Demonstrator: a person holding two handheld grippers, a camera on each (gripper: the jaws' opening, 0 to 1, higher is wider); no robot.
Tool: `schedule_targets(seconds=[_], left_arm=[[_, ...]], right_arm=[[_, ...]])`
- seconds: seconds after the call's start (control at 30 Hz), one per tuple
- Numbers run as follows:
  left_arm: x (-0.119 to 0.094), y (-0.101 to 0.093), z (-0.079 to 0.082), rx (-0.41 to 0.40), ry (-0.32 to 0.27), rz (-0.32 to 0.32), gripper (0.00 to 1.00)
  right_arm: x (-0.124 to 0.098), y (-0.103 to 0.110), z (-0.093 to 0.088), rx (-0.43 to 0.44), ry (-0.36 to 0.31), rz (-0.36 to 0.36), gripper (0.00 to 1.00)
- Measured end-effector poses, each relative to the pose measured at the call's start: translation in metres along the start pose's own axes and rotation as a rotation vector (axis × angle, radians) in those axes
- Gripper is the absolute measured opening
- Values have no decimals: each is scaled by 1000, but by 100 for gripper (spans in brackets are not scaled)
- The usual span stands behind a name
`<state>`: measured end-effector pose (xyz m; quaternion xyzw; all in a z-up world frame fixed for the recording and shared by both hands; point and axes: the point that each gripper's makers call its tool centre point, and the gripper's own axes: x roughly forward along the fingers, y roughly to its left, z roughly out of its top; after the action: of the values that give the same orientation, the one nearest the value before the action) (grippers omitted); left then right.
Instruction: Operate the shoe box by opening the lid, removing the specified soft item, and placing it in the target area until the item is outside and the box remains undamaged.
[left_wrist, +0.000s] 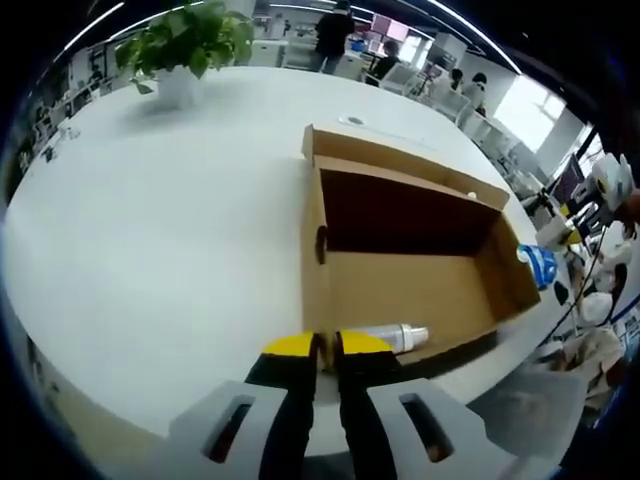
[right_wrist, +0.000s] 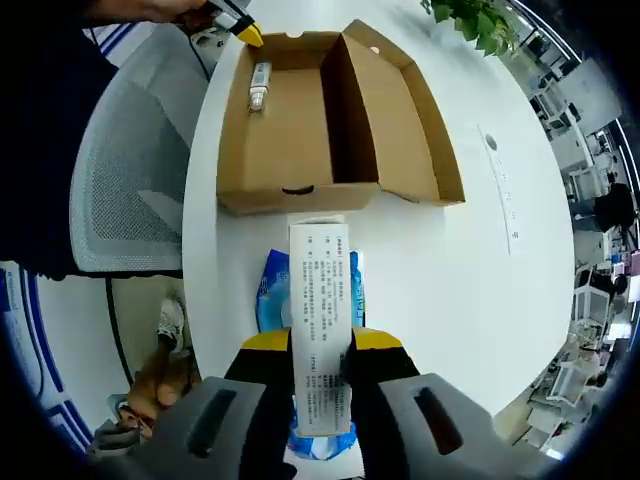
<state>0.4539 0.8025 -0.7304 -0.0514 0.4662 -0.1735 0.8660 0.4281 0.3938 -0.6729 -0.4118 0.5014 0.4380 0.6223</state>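
Note:
The cardboard shoe box (left_wrist: 400, 290) stands open on the white table (left_wrist: 160, 230), its lid (left_wrist: 400, 160) folded back flat. A white tube (left_wrist: 395, 337) lies inside against the near wall. My left gripper (left_wrist: 328, 347) is shut on the box's wall at the near corner. In the right gripper view the shoe box (right_wrist: 300, 130) lies ahead, with the tube (right_wrist: 260, 85) in its far left corner and the left gripper's yellow tip (right_wrist: 248, 32) at the rim. My right gripper (right_wrist: 320, 345) is shut on a long white printed carton (right_wrist: 320, 300). Below it lies a blue soft packet (right_wrist: 270, 295).
A potted plant (left_wrist: 185, 45) stands at the table's far side. A grey mesh chair (right_wrist: 140, 170) is pushed up to the table edge by the box. People stand among desks in the background (left_wrist: 330, 30). Bare table spreads left of the box.

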Motion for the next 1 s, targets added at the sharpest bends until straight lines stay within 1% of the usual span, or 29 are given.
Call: schedule_targets(seconds=[0.03,0.07,0.1,0.13,0.2,0.43,0.57,0.6,0.7,0.87,1.0], left_arm=[[0,0,0,2,0,2,4],[0,0,0,2,2,2,4],[0,0,0,3,3,3,4],[0,0,0,4,3,4,4],[0,0,0,1,3,4,4],[1,0,0,12,9,15,4],[1,0,0,13,7,19,4],[1,0,0,13,8,20,3],[1,0,0,17,11,25,3],[0,0,0,30,12,31,3],[1,1,0,30,15,30,3]], right_arm=[[0,0,-3,9,5,1,17],[0,-1,-15,2,24,-2,17],[0,-2,-18,2,29,-4,17],[0,-3,-26,5,38,-4,17],[-2,-3,-35,14,46,-4,17],[-4,-8,-84,48,96,-11,17],[-5,-8,-106,53,119,-8,17],[-5,-8,-109,51,122,-8,17],[-6,-8,-123,51,138,-2,17],[-10,-10,-136,63,148,-5,17],[-8,-11,-149,66,163,-6,17]])
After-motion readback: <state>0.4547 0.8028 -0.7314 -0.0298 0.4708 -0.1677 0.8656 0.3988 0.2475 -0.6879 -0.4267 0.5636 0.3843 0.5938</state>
